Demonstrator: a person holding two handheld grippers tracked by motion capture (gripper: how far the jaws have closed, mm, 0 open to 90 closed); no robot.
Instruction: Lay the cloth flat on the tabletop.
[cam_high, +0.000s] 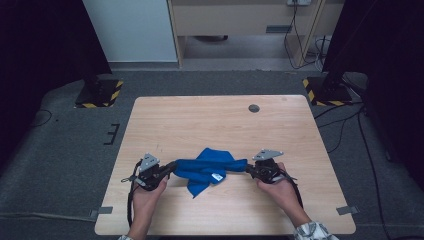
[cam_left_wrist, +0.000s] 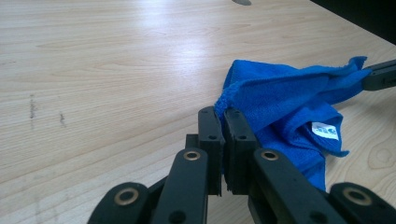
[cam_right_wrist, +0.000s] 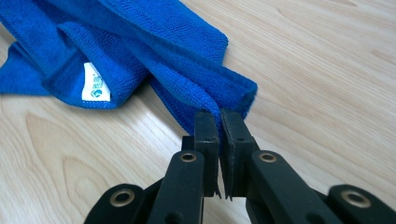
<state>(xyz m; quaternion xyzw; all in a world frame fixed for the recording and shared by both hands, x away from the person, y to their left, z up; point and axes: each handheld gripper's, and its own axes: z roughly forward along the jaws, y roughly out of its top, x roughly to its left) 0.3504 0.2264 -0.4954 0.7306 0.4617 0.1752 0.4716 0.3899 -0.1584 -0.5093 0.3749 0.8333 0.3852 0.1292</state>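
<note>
The pale wooden desk (cam_high: 220, 120) carries a blue cloth (cam_high: 210, 167) near its front edge, about midway between the left and right sides. A small dark round disc (cam_high: 254, 108) sits flush in the desk top toward the far right.

The cloth is stretched out sideways, its long axis running left to right across the desk, parallel to the front edge. 1 pointed flap reaches toward the far side and another droops toward the person. The middle sags onto the wood while both ends are lifted.

The left tool (cam_high: 172, 166) is clamped tight on the left end of the cloth; in the left gripper view its jaws pinch a hemmed corner (cam_left_wrist: 223, 103). The right tool (cam_high: 248, 168) is clamped on the right end, its jaws nipping a folded edge (cam_right_wrist: 233, 95) in the right gripper view.

A small white label (cam_right_wrist: 95, 84) is sewn to the cloth, with a blue mark printed on it; the writing is too small to read. How many layers the cloth is folded into cannot be told, and the person's forearms are cut off at the bottom of the high view.
</note>
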